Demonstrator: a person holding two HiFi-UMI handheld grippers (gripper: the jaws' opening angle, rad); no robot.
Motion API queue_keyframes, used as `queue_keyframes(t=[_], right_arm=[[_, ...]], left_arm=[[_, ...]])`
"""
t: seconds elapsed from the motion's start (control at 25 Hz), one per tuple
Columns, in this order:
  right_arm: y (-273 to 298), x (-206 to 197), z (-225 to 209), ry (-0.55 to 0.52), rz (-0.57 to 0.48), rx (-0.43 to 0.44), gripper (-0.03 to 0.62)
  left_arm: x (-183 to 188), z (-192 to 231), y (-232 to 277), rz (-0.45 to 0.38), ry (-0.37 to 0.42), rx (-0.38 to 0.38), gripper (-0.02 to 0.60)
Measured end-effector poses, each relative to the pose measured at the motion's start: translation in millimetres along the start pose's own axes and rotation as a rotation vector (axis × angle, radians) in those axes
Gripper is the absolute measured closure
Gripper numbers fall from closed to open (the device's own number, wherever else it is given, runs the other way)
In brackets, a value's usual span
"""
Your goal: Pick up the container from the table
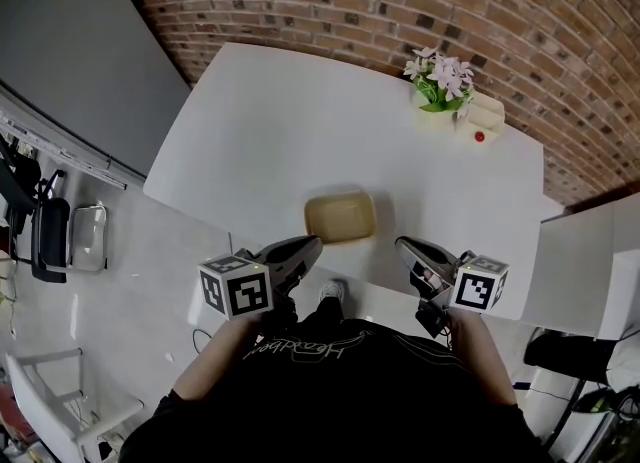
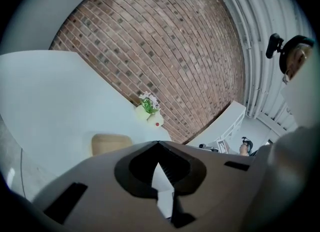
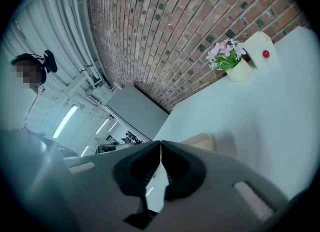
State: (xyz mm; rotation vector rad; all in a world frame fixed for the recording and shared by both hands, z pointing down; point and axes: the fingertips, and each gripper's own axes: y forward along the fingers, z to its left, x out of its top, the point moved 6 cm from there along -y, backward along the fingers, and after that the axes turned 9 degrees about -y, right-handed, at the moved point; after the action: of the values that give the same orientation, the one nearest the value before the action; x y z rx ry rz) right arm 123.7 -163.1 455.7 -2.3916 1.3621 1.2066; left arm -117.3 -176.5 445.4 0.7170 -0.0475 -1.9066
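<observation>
head overhead, gripper views low, table (image 1: pixel 260 141) shared

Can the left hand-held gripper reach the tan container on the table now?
Probably yes: the left hand-held gripper sits just short of the container, with nothing between them on the table. Its jaws are together, so they must open first.

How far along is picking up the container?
Nothing looks done: the container sits on the table, untouched. In hand: the left gripper and right gripper, both shut and empty, hover short of it at the near edge. Remaining: open, reach, grip, lift.
</observation>
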Motion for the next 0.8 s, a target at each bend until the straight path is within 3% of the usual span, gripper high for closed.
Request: queue_keyframes(t=[0.24, 0.52, 0.8], right_arm=[[16.9, 8.3, -18.1, 0.002, -0.001, 0.005, 0.572], [35.5, 6.6, -44.1, -0.011, 0.055, -0.097, 0.542], [54.4, -2.1, -65.3, -0.029, 0.109, -0.121, 0.503]], left_arm=[[16.4, 18.3, 8.6, 0.014, -0.02, 0.019, 0.577], [29.5, 38.2, 14.3, 0.033, -0.045, 0.034, 0.578], [43.2, 53.4, 16.3, 0.043, -0.047, 0.05, 0.578]])
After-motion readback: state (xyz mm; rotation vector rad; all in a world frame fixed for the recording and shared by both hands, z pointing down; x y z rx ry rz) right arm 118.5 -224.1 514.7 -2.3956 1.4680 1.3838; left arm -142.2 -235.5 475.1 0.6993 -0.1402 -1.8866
